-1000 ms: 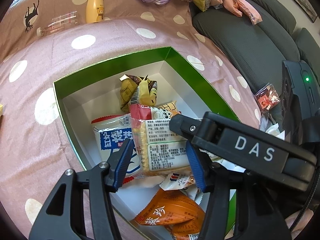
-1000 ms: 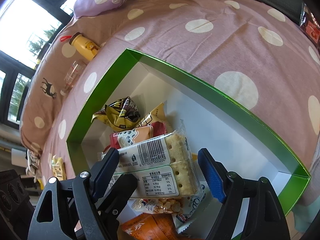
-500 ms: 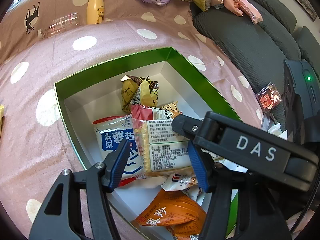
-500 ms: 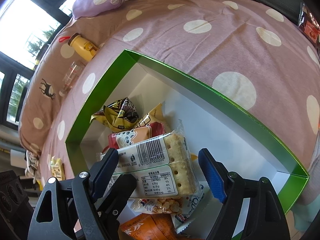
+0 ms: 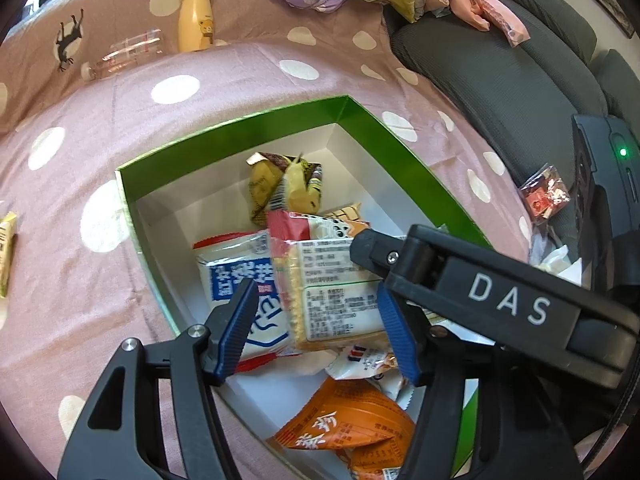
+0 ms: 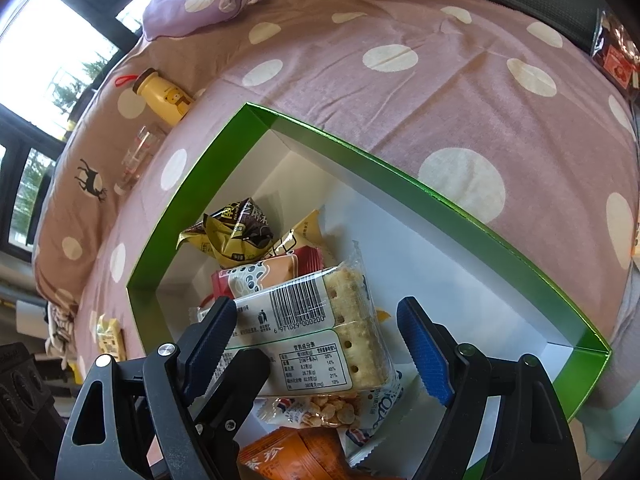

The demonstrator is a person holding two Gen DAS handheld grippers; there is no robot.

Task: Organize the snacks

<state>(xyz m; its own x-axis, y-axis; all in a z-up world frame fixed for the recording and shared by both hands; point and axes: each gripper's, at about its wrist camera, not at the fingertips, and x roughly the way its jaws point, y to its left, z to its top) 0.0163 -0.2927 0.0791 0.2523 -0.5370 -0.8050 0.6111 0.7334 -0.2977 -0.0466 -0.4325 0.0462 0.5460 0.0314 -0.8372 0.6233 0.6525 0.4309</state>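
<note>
Both my grippers are hovering over the green box point(image 5: 224, 148) sitting on the polka-dot bedspread point(image 5: 248, 68).

Left gripper point(image 5: 320, 328): fingers have just been opening and are now standing spread. The cracker pack point(image 5: 332, 292) is lying between them, but the blue pads are not pressing on it. I'm seeing a gap on the left side, where the pad is sitting over the blue-and-white snack bag point(image 5: 240, 276) instead.

Right gripper point(image 6: 316, 354): fingers are spread wide. The same cracker pack point(image 6: 320, 332) is sitting between them, barcode up. The right pad is standing well clear of it; the left pad is sitting just beside its edge, and I cannot tell if it is touching.

The cracker pack is resting inside the box on top of the other snacks: a red-and-orange wrapper point(image 6: 264, 276) is poking out behind it, yellow-brown packets point(image 6: 232, 232) are lying further toward the far corner, a clear peanut bag point(image 6: 324, 412) and an orange packet point(image 5: 352, 428) are lying nearer to me.

Outside the box, a yellow bear bottle point(image 5: 196, 20) and a clear bottle point(image 5: 124, 54) are lying on the bedspread. A small red sachet point(image 5: 544, 196) is sitting by the grey sofa cushion point(image 5: 500, 80). A yellow packet point(image 6: 108, 336) is lying on the bedspread left of the box.
</note>
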